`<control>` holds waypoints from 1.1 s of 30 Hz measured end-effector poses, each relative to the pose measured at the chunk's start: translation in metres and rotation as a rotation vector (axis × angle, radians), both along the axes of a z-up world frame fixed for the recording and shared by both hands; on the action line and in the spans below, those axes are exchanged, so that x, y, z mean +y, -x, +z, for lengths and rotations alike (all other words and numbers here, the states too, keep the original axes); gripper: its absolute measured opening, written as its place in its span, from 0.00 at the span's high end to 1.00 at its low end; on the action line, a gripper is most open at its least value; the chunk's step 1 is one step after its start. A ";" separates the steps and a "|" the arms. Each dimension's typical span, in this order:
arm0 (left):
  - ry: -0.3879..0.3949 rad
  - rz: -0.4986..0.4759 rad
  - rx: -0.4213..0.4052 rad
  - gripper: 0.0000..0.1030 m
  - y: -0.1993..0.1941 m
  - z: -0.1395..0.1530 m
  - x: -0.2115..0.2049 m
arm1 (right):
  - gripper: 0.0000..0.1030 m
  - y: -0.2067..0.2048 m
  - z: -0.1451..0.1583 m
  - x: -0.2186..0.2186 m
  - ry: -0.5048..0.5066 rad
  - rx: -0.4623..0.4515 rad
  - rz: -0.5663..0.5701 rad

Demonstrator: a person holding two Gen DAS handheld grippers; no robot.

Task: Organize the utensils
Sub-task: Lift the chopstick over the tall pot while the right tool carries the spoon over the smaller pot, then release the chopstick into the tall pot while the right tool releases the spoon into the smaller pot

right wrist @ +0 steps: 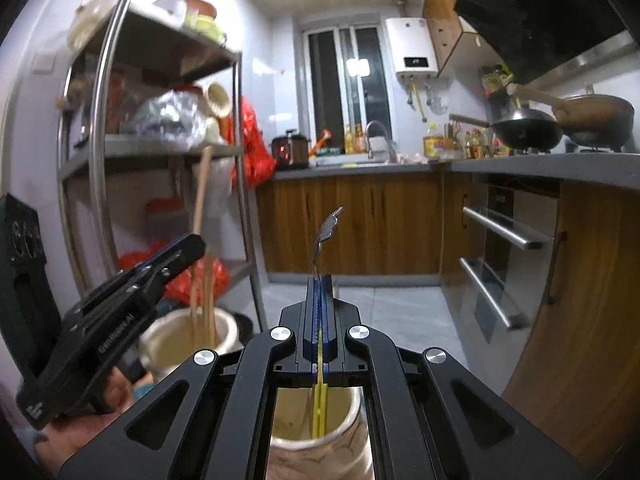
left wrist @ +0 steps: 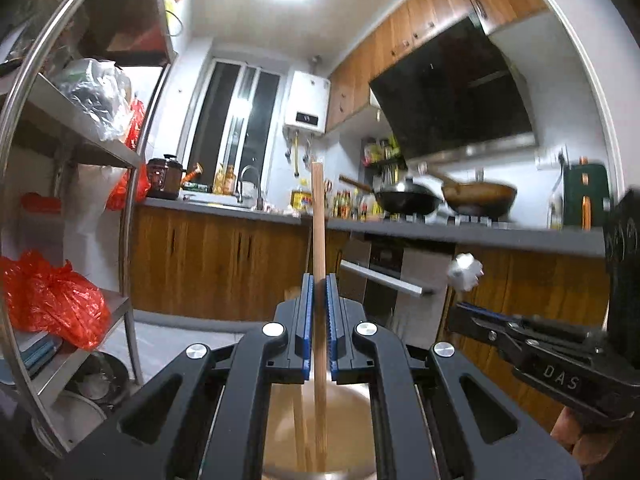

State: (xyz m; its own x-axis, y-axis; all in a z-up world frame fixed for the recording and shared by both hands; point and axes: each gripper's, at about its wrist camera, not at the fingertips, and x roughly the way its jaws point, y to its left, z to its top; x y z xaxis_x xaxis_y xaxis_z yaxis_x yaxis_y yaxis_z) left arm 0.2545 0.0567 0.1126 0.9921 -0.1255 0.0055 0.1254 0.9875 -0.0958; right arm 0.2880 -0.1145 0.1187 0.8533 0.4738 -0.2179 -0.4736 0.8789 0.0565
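Now sorting | left gripper [left wrist: 319, 280] fingers clamping upright wooden chopstick [left wrist: 318, 216] over beige ceramic holder [left wrist: 320, 432] | right gripper [right wrist: 320, 282] fingers pinching yellow-handled metal spoon [right wrist: 327, 228] above cream patterned jar [right wrist: 352, 436], likely separating types

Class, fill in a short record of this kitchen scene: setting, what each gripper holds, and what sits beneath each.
setting: kitchen with a metal shelf rack
left gripper: shut on a wooden chopstick, upright
below left: beige holder with more chopsticks
right gripper: shut on a thin yellow-handled utensil
below right: cream jar, yellow handle reaching inside
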 end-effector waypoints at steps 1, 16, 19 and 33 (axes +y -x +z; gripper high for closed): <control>-0.016 0.003 0.007 0.94 0.001 -0.004 -0.002 | 0.98 0.000 -0.003 0.001 0.011 0.008 0.005; -0.032 0.032 0.111 0.79 0.002 -0.021 0.002 | 0.98 -0.014 -0.023 0.008 0.052 0.131 0.035; -0.035 0.035 0.099 0.53 0.007 -0.019 0.002 | 0.91 -0.013 -0.023 0.008 0.053 0.137 0.040; 0.000 0.019 0.135 0.28 0.053 0.002 0.013 | 0.57 0.011 -0.023 -0.002 0.071 0.139 0.061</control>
